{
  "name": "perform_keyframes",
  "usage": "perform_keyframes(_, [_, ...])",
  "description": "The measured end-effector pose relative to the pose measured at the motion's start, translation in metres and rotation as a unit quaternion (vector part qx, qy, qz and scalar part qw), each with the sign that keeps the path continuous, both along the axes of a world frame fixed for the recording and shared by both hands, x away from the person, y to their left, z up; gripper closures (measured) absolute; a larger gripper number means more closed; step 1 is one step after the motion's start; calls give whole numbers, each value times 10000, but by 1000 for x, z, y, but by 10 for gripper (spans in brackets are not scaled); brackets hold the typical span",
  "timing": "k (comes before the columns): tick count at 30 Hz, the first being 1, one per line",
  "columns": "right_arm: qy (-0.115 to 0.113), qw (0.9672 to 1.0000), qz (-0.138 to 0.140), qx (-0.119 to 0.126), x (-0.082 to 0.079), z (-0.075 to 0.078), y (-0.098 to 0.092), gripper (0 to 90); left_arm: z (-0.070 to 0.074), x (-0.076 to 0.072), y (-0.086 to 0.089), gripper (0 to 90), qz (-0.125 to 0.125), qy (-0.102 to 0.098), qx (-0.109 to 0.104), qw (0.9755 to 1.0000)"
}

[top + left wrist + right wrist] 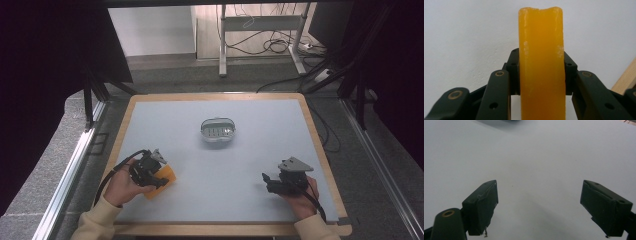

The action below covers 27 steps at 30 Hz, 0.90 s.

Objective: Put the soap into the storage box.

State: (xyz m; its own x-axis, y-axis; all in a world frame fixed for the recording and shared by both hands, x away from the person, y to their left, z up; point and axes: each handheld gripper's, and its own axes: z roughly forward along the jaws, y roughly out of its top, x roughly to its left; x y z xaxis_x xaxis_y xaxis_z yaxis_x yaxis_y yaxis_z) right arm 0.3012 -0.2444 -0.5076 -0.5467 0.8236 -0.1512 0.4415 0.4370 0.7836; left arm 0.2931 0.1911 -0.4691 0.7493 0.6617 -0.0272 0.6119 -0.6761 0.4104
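Observation:
An orange sponge-like block (163,180) lies at the table's near left. My left gripper (159,181) is shut on it; in the left gripper view the orange block (541,65) stands edge-on between the two black jaws, which press on both of its sides. A small oval metal dish with slots (218,130) sits on the mat near the middle of the table. My right gripper (265,180) rests low at the near right, and its own view shows the right gripper (539,207) open wide over bare mat with nothing between its jaws.
The table (320,150) has a pale grey mat with a wooden rim. Beyond the far edge are a desk frame (260,25) and loose cables (272,47) on the floor. Black curtains hang at both sides.

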Motion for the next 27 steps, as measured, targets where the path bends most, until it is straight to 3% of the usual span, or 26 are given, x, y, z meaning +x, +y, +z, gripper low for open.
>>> perform_keyframes(27, [24,10000,51,32,-1,0,0,152,4,17,-9,616,-135,49,-51,9999])
